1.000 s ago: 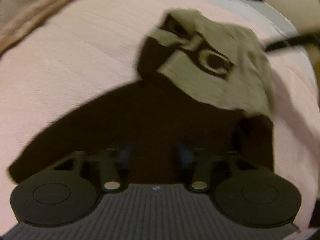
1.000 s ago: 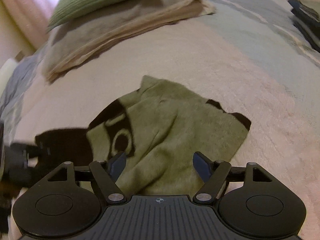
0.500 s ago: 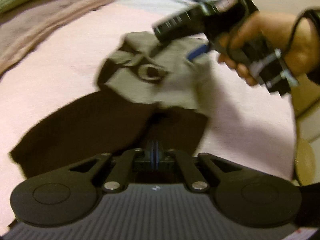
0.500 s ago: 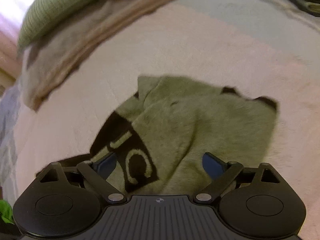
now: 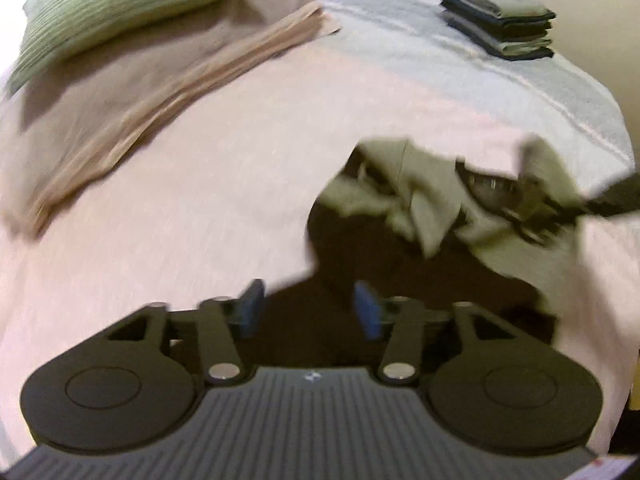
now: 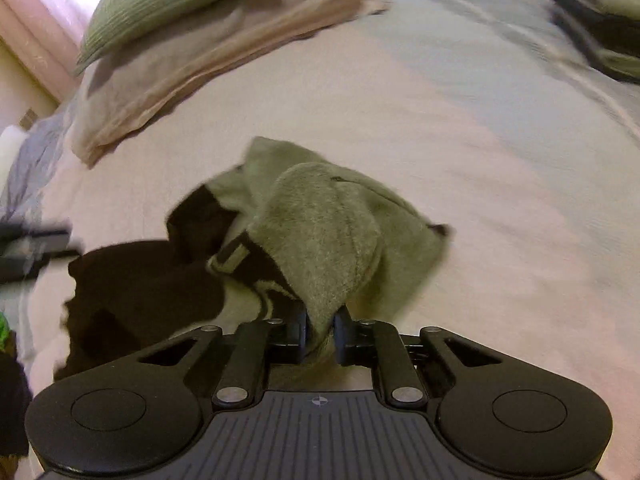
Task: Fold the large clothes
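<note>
Left wrist view: the left gripper [image 5: 308, 308] is seen above the dark half of the olive-and-black garment [image 5: 436, 216] on the pink bedspread [image 5: 240, 168], its fingers just parted, nothing between them.

Right wrist view: the right gripper [image 6: 320, 332] has just been clamped on an olive fold of the garment [image 6: 328, 240]. A fold is judged underway; next, the pinched edge must be carried across and laid flat.

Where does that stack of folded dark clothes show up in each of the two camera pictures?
Left wrist view: the stack of folded dark clothes sits top right, on the bed's far side.
Right wrist view: the same stack is cut off at the top right corner.
Shared landmark: the green pillow, top left in both.
</note>
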### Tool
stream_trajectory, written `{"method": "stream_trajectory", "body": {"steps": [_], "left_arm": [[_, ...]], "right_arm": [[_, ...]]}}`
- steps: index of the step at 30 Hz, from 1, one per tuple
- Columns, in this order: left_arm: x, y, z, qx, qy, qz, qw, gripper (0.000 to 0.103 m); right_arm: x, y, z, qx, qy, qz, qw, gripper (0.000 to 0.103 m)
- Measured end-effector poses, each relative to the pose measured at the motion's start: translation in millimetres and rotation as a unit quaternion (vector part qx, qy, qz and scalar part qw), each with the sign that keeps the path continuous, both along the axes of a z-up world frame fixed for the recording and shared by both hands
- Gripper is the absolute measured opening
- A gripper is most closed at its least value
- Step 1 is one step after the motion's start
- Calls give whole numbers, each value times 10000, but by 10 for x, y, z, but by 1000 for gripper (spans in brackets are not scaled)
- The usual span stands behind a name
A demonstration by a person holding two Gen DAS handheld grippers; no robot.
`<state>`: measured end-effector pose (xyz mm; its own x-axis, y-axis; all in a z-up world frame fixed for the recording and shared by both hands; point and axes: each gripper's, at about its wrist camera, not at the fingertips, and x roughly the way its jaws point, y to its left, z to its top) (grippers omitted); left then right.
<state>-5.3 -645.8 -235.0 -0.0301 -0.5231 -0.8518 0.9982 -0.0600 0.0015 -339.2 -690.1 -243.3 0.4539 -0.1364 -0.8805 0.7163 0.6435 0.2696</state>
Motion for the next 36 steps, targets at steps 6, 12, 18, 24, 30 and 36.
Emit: {"method": "stream_trajectory", "body": {"steps": [6,12,18,24,30,36], "left_arm": [[-367,-1055,-338,131,60,-699,9975,79],[-572,-1762,-1063,784,-57,-1262,9889,75],[-552,-1798,-1252,986,89,-1242,9873,17],[-609,-1526,-715,346,78,-1031,9940,4],[-622,-1165,-199,-112,34,-599,9981,5],[-615,-572,387,-510,-91,101,9986,4]], "right_arm": [[-958,-156,-84,100,457,-563,9973,7],[-1193,-254,-279,404,274,-935,9944,2],[-1124,-265,-98,313,-403,-1727,9837,82],[-1053,-622,-367,1019,-572,-2796,9530,82],[-1023,-798,-633,1608,-169,-2580,9525,10],[-963,-742,208,843,-666,-1379,9846,8]]}}
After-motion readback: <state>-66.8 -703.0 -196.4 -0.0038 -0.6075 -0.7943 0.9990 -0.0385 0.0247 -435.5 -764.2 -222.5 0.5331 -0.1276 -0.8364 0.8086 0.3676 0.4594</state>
